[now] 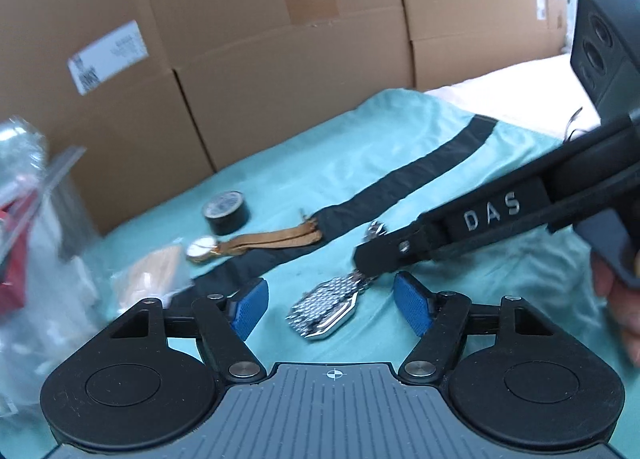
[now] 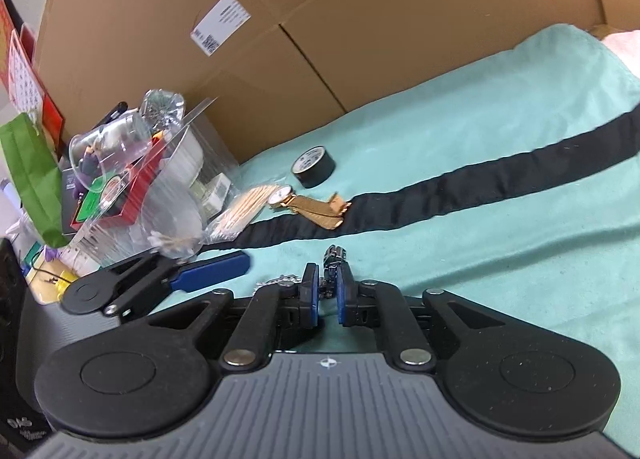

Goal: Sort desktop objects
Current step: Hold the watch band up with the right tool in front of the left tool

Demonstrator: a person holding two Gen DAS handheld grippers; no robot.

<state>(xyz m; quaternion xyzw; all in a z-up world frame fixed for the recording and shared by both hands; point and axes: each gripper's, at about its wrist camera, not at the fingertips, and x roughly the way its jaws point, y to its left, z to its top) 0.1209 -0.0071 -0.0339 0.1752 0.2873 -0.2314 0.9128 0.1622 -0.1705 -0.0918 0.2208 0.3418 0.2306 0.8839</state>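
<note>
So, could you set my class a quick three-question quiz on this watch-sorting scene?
1. True or false: the right gripper is shut on one end of the silver metal watch band.
2. Choose one: the strap ends of the gold watch lie A) on, B) under, C) well clear of the black fabric strip.
3. Fill in: the jaws of the left gripper stand ____, one on either side of the silver metal watch band.

Key: 1 true; 2 A; 3 open.
</note>
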